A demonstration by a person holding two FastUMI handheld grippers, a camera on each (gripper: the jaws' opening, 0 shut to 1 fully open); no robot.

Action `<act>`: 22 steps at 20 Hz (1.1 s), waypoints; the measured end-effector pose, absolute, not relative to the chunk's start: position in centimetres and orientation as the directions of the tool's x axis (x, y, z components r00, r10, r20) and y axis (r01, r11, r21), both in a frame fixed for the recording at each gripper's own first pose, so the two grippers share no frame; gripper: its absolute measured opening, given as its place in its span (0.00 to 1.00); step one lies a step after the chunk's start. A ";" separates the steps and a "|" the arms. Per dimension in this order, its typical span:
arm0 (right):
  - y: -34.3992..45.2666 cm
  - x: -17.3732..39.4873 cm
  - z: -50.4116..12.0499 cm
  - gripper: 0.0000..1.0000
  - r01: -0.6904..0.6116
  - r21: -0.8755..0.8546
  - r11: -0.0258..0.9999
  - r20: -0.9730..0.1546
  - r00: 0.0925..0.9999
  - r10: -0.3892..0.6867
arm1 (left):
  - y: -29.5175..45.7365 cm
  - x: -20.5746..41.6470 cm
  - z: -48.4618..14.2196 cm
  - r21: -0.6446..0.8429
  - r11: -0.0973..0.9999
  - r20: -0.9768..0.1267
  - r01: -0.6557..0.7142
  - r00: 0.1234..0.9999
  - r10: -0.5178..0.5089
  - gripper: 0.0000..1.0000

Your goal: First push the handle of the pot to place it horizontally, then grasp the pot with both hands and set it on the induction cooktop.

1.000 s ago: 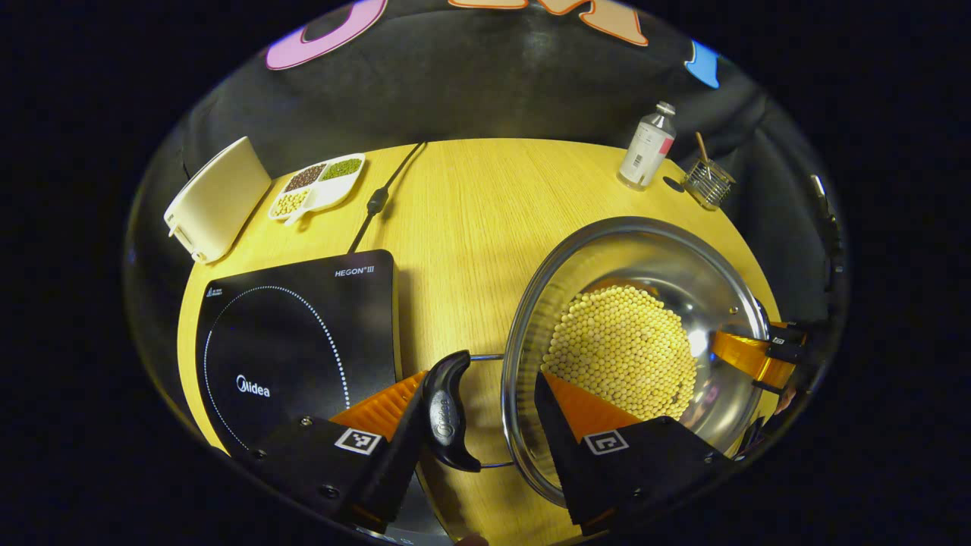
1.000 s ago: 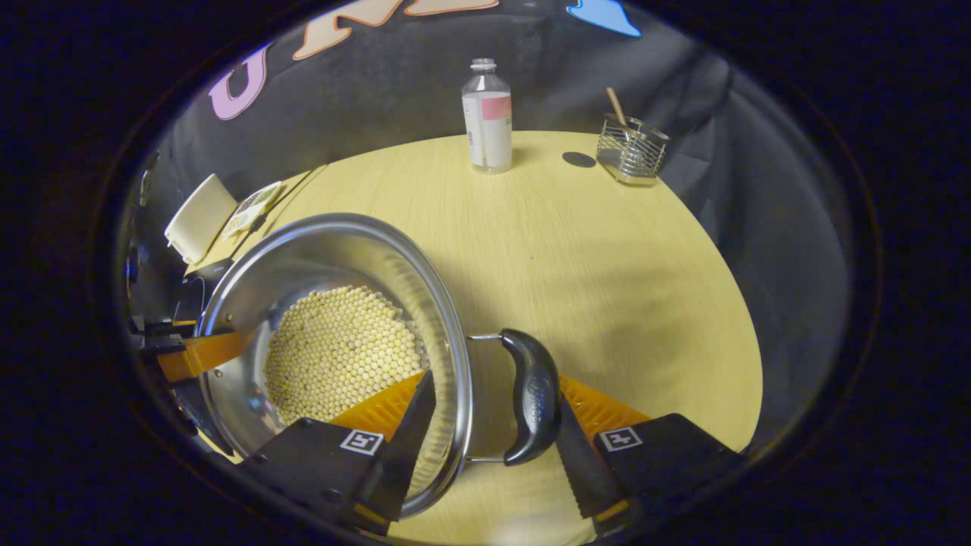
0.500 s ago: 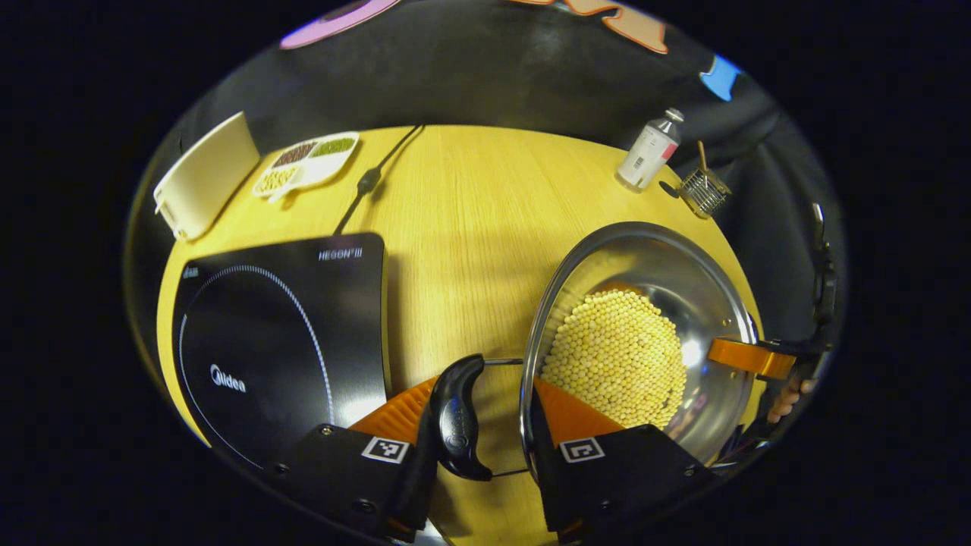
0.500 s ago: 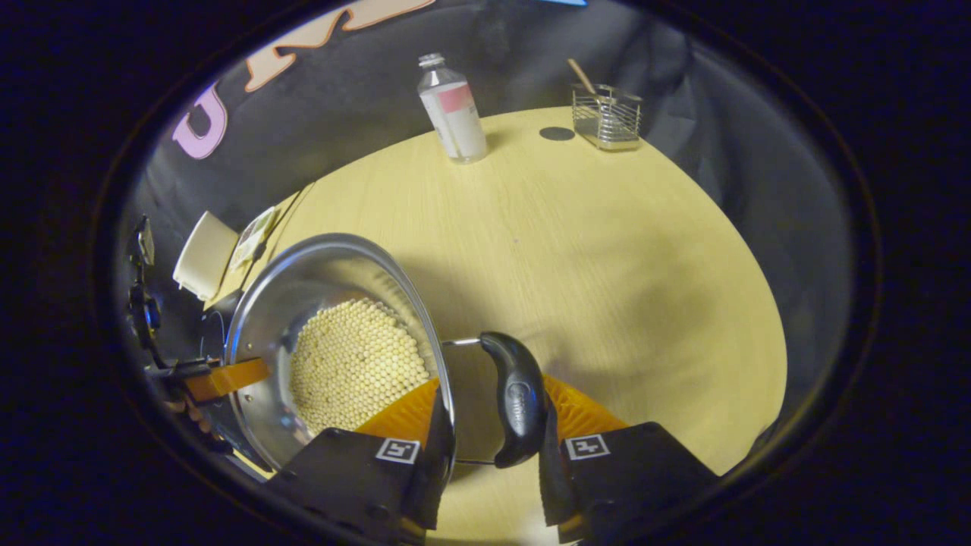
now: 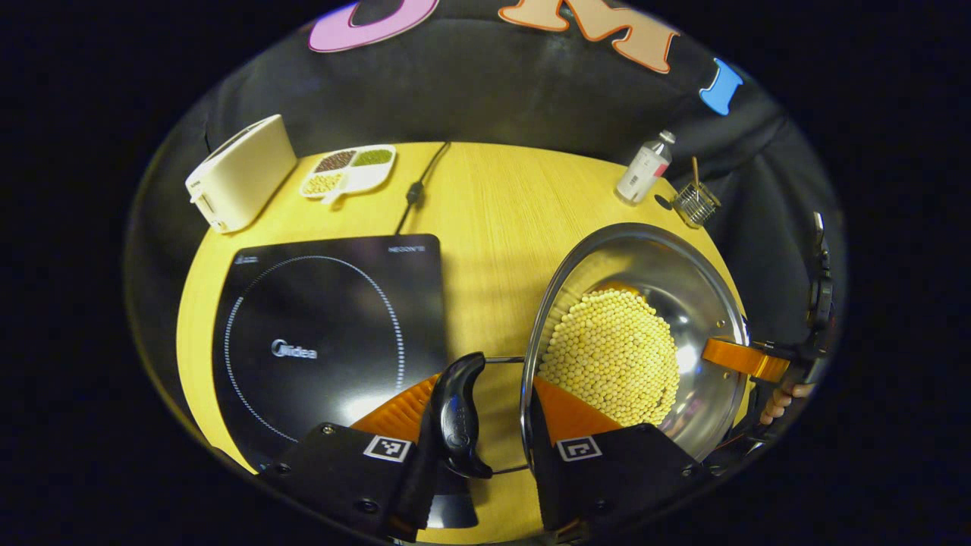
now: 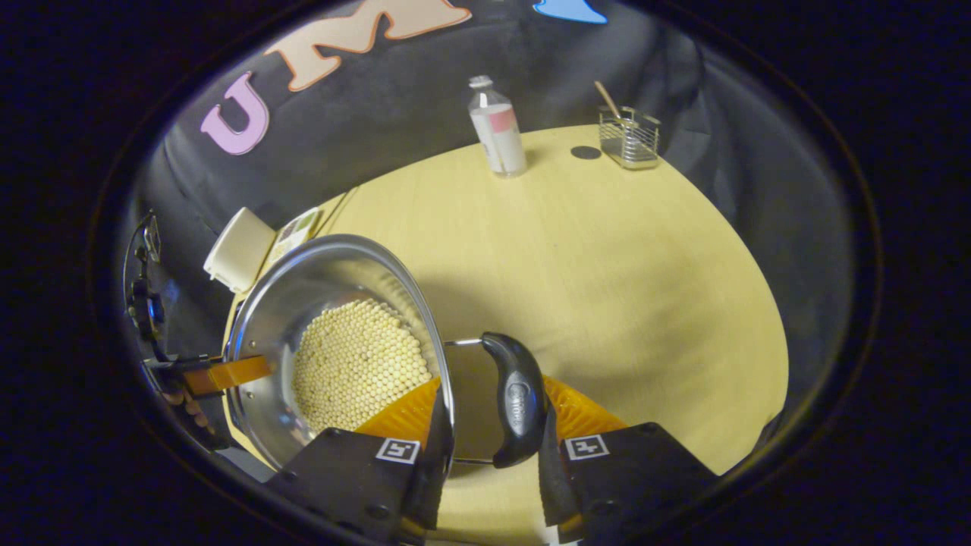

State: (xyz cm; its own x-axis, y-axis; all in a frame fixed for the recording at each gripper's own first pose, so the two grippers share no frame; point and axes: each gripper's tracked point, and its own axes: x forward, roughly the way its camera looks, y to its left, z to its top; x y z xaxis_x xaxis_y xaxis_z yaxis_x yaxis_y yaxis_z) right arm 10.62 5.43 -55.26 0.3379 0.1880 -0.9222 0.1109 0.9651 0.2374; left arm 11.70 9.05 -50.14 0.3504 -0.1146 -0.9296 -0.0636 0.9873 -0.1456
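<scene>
Pot (image 5: 683, 303) of beans hangs just right of the induction cooktop (image 5: 326, 341), because left gripper (image 5: 479, 409) and right gripper (image 6: 489, 413) each clench rim and black handle together; level carry.

Far black handle of the shiny steel pot (image 5: 705, 288) of pale round beans hidden behind its rim and an orange finger (image 5: 734, 358) in the left gripper view. Hand (image 5: 781, 400) there cut off at the edge, fingertips alone visible. Near corner of the black glass induction cooktop (image 5: 326, 334) covered by the left gripper (image 5: 476, 428). Cooktop masked by the pot in the right gripper view. Contents of the small wire basket (image 6: 628, 138) too small to identify.
</scene>
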 end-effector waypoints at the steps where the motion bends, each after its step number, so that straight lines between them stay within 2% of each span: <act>1: 6.4 10.7 -54.8 0.48 0.107 0.256 0.961 -0.917 0.342 0.206 | 10.0 11.6 -49.4 -0.138 0.988 -0.925 -0.068 0.365 -0.104 0.58; 2: 7.3 10.5 -54.4 0.54 0.107 0.271 0.957 -0.912 0.347 0.220 | 10.9 11.3 -48.6 -0.130 0.989 -0.922 -0.073 0.375 -0.094 0.58; 3: 8.5 10.5 -53.9 0.54 0.100 0.280 0.955 -0.907 0.352 0.229 | 11.8 11.1 -47.9 -0.123 0.990 -0.916 -0.076 0.392 -0.084 0.58; 4: 9.5 10.6 -53.5 0.47 0.085 0.282 0.956 -0.904 0.357 0.235 | 12.8 10.9 -47.4 -0.117 0.990 -0.913 -0.080 0.401 -0.075 0.55; 15: 21.6 10.6 -51.8 0.47 0.017 0.227 0.974 -0.912 0.355 0.206 | 24.8 8.7 -46.7 -0.166 0.975 -0.904 -0.145 0.418 -0.092 0.55; 16: 22.7 10.5 -51.9 0.54 0.020 0.222 0.975 -0.914 0.352 0.201 | 26.0 8.5 -47.0 -0.171 0.974 -0.905 -0.146 0.415 -0.096 0.55; 17: 23.8 10.3 -52.1 0.47 0.025 0.216 0.976 -0.917 0.349 0.194 | 27.0 8.5 -47.2 -0.175 0.973 -0.905 -0.147 0.413 -0.100 0.55; 20: 26.6 10.1 -52.6 0.47 0.030 0.195 0.980 -0.923 0.344 0.173 | 29.8 8.6 -48.2 -0.186 0.973 -0.902 -0.138 0.417 -0.114 0.55; 21: 27.5 9.9 -52.8 0.60 0.033 0.188 0.982 -0.926 0.340 0.166 | 30.6 8.7 -48.7 -0.190 0.972 -0.901 -0.136 0.417 -0.118 0.55; 22: 28.3 9.9 -53.2 0.47 0.036 0.178 0.983 -0.929 0.334 0.156 | 31.4 8.5 -49.4 -0.196 0.971 -0.905 -0.139 0.407 -0.124 0.55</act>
